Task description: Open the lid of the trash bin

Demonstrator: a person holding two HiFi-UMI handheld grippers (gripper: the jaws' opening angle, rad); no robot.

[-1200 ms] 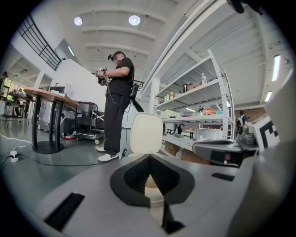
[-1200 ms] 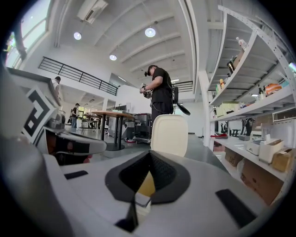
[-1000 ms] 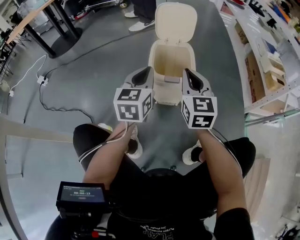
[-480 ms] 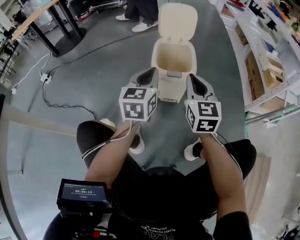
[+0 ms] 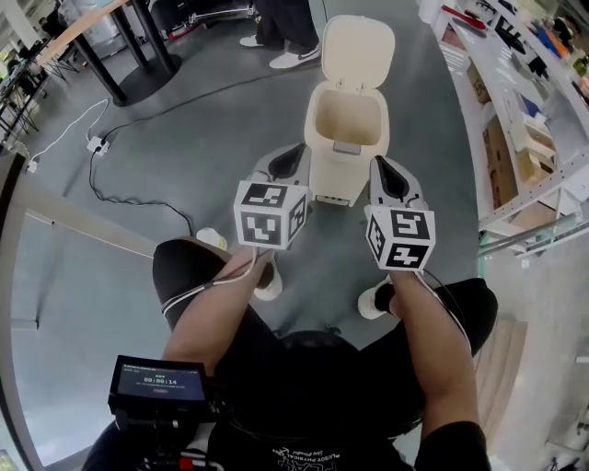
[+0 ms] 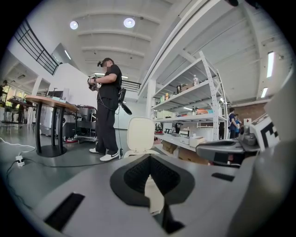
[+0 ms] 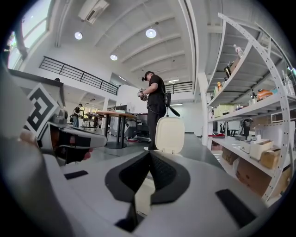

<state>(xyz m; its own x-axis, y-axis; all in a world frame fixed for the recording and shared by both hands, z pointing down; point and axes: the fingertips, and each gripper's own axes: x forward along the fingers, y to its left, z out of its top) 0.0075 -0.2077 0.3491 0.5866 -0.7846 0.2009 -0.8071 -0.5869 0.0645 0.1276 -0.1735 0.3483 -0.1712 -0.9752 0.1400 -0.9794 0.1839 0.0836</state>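
A cream trash bin point(image 5: 342, 156) stands on the grey floor with its lid point(image 5: 358, 51) swung up and back, the inside showing. My left gripper point(image 5: 287, 158) hangs just left of the bin's front, and my right gripper point(image 5: 385, 175) just right of it. Both are shut with nothing between the jaws, and neither touches the bin. In the left gripper view the upright lid point(image 6: 140, 134) rises beyond the left gripper point(image 6: 149, 157). The right gripper view shows the same lid point(image 7: 169, 134) past the right gripper point(image 7: 149, 155).
Another person point(image 5: 285, 28) stands behind the bin. A cable and power strip point(image 5: 97, 144) lie on the floor at left, near a table's round base point(image 5: 147, 78). Shelving point(image 5: 525, 120) with boxes lines the right side. My own shoes point(image 5: 267, 281) are just below the grippers.
Both grippers have drawn back a little from the bin towards me, staying shut. The bin now sits farther up in the head view, its lid still up.
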